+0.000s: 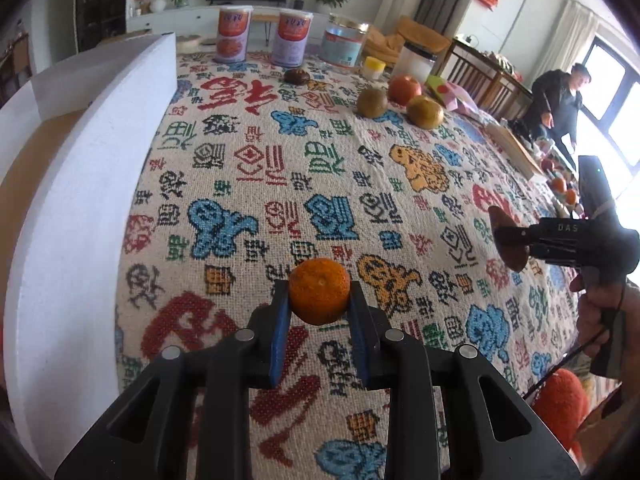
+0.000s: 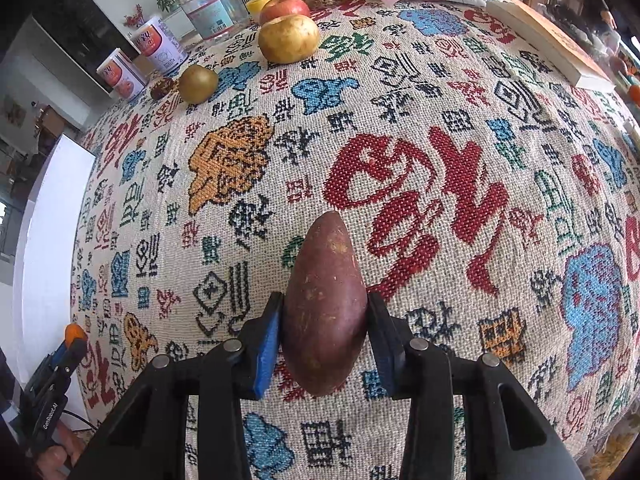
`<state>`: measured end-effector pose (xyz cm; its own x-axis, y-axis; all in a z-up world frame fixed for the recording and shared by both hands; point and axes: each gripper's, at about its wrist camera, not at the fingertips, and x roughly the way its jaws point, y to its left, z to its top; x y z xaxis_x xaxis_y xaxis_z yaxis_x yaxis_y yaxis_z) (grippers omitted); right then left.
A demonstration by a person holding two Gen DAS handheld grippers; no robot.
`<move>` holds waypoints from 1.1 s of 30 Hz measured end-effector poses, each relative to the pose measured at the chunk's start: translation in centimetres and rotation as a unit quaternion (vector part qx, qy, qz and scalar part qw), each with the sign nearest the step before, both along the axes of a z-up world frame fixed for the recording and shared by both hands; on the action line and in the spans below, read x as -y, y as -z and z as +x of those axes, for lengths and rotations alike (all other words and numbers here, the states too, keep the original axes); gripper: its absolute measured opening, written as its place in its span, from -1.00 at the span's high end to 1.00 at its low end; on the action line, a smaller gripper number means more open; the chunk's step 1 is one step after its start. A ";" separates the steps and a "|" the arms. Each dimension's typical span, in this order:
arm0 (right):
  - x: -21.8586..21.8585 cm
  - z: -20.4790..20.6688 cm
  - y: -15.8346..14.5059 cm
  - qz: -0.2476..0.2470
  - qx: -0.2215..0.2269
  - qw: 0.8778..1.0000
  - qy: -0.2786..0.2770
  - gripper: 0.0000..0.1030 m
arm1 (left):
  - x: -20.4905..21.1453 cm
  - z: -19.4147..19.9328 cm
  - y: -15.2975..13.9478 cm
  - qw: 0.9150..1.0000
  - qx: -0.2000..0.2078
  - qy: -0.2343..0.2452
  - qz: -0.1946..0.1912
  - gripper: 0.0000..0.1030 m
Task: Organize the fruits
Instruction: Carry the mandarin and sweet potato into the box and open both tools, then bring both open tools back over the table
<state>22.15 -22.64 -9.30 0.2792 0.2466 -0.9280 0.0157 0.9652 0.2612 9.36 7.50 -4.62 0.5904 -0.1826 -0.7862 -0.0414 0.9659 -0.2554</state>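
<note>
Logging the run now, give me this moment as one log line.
left gripper: shut on orange | right gripper: shut on sweet potato | both held above tablecloth | white box: left of cloth

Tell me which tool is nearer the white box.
Left. The left tool, holding a small orange, is beside the white box. The right tool, holding a sweet potato, is farther out over the tablecloth.

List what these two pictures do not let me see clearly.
- White foam box, left wrist view: its inside is hidden by its own wall and cut off by the edge.
- Purple-brown sweet potato, right wrist view: its rear end is hidden between the right gripper's fingers.
- Two printed cans, left wrist view: label text too small.
</note>
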 end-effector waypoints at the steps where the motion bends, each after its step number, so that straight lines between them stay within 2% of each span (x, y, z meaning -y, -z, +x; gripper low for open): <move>1: 0.0 -0.5 -0.3 0.051 0.002 0.999 0.007 0.21 | -0.3 -0.9 -0.9 1.000 0.004 0.003 -0.013 0.47; 3: -1.2 -1.7 -0.8 0.142 0.001 0.990 0.006 0.21 | -1.4 -2.8 -2.7 0.999 0.007 0.003 -0.044 0.47; 6: -5.7 -2.9 -2.6 0.253 -0.001 0.967 -0.032 0.21 | -4.3 -5.4 -6.0 0.997 0.032 -0.019 -0.068 0.47; 8: -10.7 -3.5 -4.6 0.287 0.005 0.954 -0.083 0.21 | -7.4 -6.9 -7.9 0.994 0.051 -0.054 -0.076 0.47; 10: -16.7 -4.4 -6.7 0.300 0.013 0.943 -0.144 0.21 | -11.1 -7.8 -8.9 0.990 0.056 -0.102 -0.081 0.47; 12: -22.5 -5.7 -8.7 0.306 0.025 0.929 -0.206 0.21 | -14.7 -8.1 -8.8 0.985 0.048 -0.156 -0.061 0.47; 16: -33.2 -8.1 -10.6 0.273 0.055 0.906 -0.320 0.21 | -20.6 -7.7 -5.5 0.969 -0.007 -0.243 -0.031 0.47; 18: -37.3 -8.9 -9.7 0.235 0.065 0.901 -0.359 0.21 | -22.3 -7.6 -3.7 0.962 -0.030 -0.268 -0.029 0.46; 20: -40.1 -9.6 -8.3 0.184 0.080 0.903 -0.381 0.20 | -22.9 -7.4 -2.6 0.959 -0.050 -0.279 -0.019 0.42; 21: -41.0 -9.9 -7.4 0.157 0.085 0.904 -0.389 0.20 | -23.1 -7.3 -2.2 0.957 -0.057 -0.284 -0.014 0.23; 22: -41.8 -10.2 -6.7 0.136 0.088 0.904 -0.395 0.20 | -23.0 -7.2 -1.9 0.957 -0.059 -0.285 -0.014 -0.14; 24: -42.1 -10.6 -5.7 0.101 0.102 0.907 -0.396 0.19 | -22.7 -7.5 -2.1 0.956 -0.049 -0.289 -0.007 -0.52; 26: -41.4 -10.9 -6.2 0.106 0.123 0.905 -0.392 -0.16 | -22.1 -7.5 -2.8 0.956 -0.030 -0.291 0.011 -0.53; 27: -40.5 -11.0 -6.7 0.114 0.132 0.905 -0.387 -0.25 | -21.6 -7.4 -3.1 0.958 -0.023 -0.287 0.016 -0.53; 29: -38.1 -11.3 -8.3 0.118 0.166 0.906 -0.372 -0.65 | -20.0 -7.1 -4.0 0.962 -0.005 -0.272 0.021 -0.53; 32: -32.9 -11.4 -9.7 0.091 0.241 0.905 -0.338 -0.98 | -16.0 -6.2 -5.4 0.974 0.025 -0.223 0.029 -0.59; 33: -30.9 -11.1 -9.6 0.071 0.258 0.908 -0.321 -1.00 | -14.3 -5.9 -5.7 0.978 0.034 -0.203 0.029 -0.63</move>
